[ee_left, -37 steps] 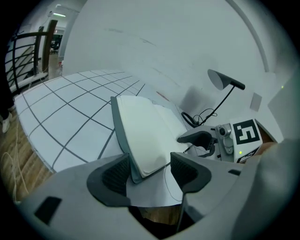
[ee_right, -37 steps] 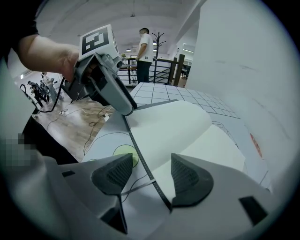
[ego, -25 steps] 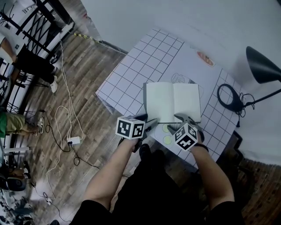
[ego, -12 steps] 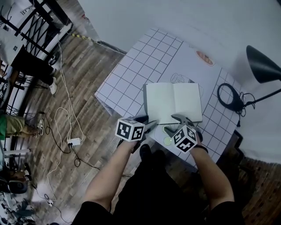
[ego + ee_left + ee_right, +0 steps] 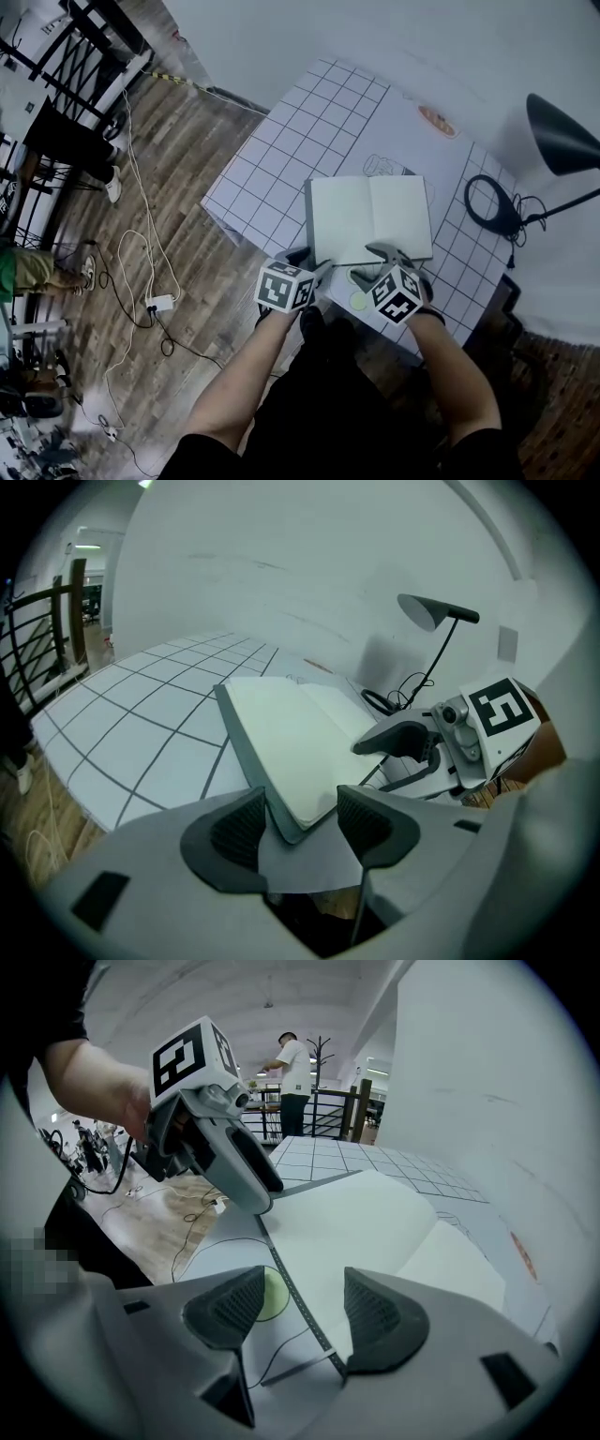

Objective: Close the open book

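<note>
The open book [image 5: 370,217] lies flat with blank white pages up on the gridded table mat [image 5: 309,141]. My left gripper [image 5: 312,262] is at its near left corner. In the left gripper view that grey-edged corner [image 5: 281,761] sits between the jaws of the left gripper [image 5: 302,808]. They have just been closing a little and still stand apart from it. My right gripper [image 5: 372,262] hovers open over the book's near edge. In the right gripper view the right gripper [image 5: 300,1302] frames the page edge [image 5: 375,1232] and a printed line.
A black desk lamp [image 5: 558,136] with its ring base and cable [image 5: 492,206] stands at the right. A yellow-green dot [image 5: 358,300] marks the mat near the front edge. Wooden floor with cables [image 5: 141,244] lies left. A person [image 5: 292,1072] stands far back.
My left gripper has rolled and shifted slightly right and nearer the book's corner. The book and my right gripper stay where they were.
</note>
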Available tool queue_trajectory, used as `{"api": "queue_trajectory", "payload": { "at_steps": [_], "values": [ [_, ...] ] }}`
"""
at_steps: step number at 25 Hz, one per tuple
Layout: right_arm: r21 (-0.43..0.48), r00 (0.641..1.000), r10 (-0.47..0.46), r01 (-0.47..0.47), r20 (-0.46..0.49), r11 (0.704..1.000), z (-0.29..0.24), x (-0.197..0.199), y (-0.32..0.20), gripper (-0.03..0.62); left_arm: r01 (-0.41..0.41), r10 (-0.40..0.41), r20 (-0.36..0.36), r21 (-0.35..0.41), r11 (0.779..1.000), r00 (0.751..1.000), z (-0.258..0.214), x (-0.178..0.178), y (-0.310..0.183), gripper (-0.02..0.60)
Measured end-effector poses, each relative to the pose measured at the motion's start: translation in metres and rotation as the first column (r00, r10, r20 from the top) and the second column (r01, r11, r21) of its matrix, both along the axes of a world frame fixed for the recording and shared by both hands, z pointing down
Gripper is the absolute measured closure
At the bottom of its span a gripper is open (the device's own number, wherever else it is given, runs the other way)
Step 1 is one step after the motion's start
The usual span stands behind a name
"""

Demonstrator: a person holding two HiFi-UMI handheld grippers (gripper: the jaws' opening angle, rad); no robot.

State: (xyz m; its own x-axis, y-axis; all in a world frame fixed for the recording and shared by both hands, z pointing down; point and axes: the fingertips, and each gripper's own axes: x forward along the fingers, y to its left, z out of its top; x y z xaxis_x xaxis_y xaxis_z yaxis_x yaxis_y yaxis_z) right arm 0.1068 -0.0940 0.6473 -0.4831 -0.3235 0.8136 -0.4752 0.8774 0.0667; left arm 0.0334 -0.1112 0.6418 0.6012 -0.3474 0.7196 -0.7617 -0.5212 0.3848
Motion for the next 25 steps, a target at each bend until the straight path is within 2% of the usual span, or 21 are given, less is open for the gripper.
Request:
{"api": "queue_trajectory", "payload": {
  "at_steps": [5, 8, 12, 14, 18, 25],
  "values": [
    [-0.006, 1.000, -0.001, 0.001, 0.001, 1.000, 0.000, 0.000, -0.001, 0.342, 0.106, -0.105, -0.079, 0.005, 0.994, 0.991, 0.001, -0.005, -0.004, 0.350],
    [-0.008, 1.000, 0.002, -0.002, 0.004, 1.000, 0.000, 0.000, -0.001, 0.342, 0.142, -0.142, -0.100, -0.010, 0.990, 0.985, 0.000, -0.006, -0.005, 0.350],
    [-0.006, 1.000, 0.006, -0.006, 0.003, 1.000, 0.001, -0.001, -0.001, 0.342, 0.137, -0.139, -0.075, -0.027, 0.990, 0.987, 0.003, -0.010, -0.006, 0.390],
    [-0.006, 1.000, 0.010, -0.010, 0.003, 1.000, 0.001, -0.001, -0.001, 0.342, 0.148, -0.152, -0.088, -0.044, 0.988, 0.984, 0.004, -0.011, -0.007, 0.413],
    [-0.003, 1.000, 0.016, -0.016, 0.001, 1.000, 0.001, 0.000, -0.001, 0.342, 0.153, -0.157, -0.089, -0.044, 0.987, 0.984, 0.006, -0.014, -0.013, 0.543],
    [0.001, 1.000, 0.027, -0.027, -0.005, 1.000, 0.001, 0.000, -0.001, 0.342, 0.107, -0.108, -0.049, -0.021, 0.994, 0.993, 0.006, -0.015, -0.014, 0.560]
  ]
}}
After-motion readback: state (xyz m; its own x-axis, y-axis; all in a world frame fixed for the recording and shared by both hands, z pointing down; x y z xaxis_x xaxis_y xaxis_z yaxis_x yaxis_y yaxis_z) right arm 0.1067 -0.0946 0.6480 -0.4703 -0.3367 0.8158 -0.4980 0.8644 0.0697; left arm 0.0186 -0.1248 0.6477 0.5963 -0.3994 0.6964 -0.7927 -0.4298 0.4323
